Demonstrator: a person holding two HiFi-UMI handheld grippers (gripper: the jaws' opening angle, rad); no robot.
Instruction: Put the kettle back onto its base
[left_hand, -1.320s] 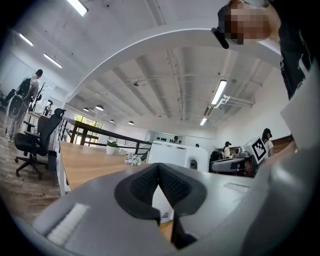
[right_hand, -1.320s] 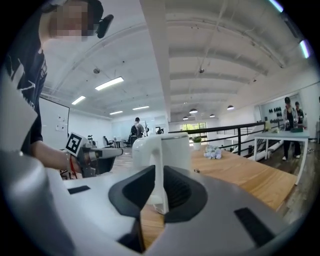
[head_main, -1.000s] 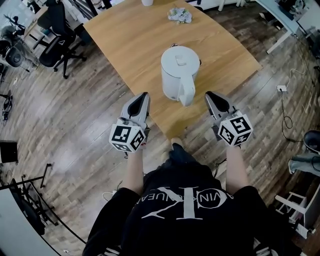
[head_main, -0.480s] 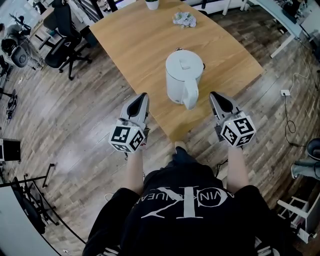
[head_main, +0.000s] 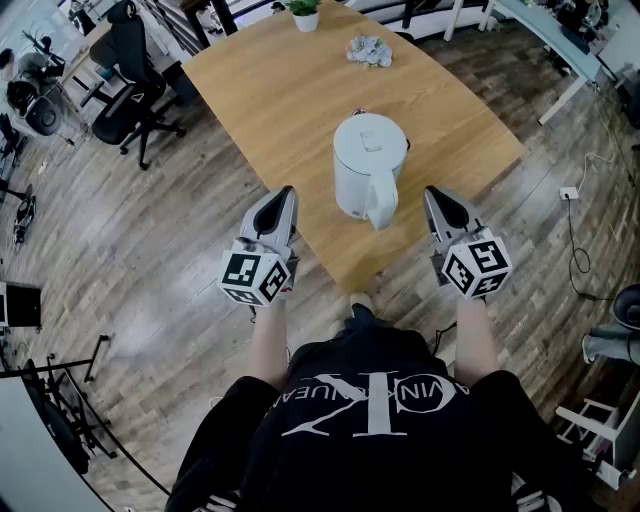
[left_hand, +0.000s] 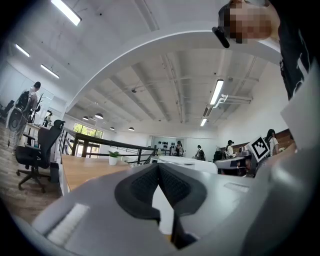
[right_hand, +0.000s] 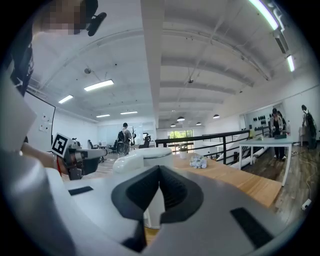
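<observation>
Right tongs (head_main: 438, 194) had finished pinching shut, empty like the closed left tongs (head_main: 288, 192), the pair flanking the white kettle (head_main: 368, 160), which stood near the front edge of the worktop (head_main: 280, 90), handle toward the person.

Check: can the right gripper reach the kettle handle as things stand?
Probably yes: the kettle handle faces the person and nothing lies between it and the right gripper, but the jaws are shut and must open first.
</observation>
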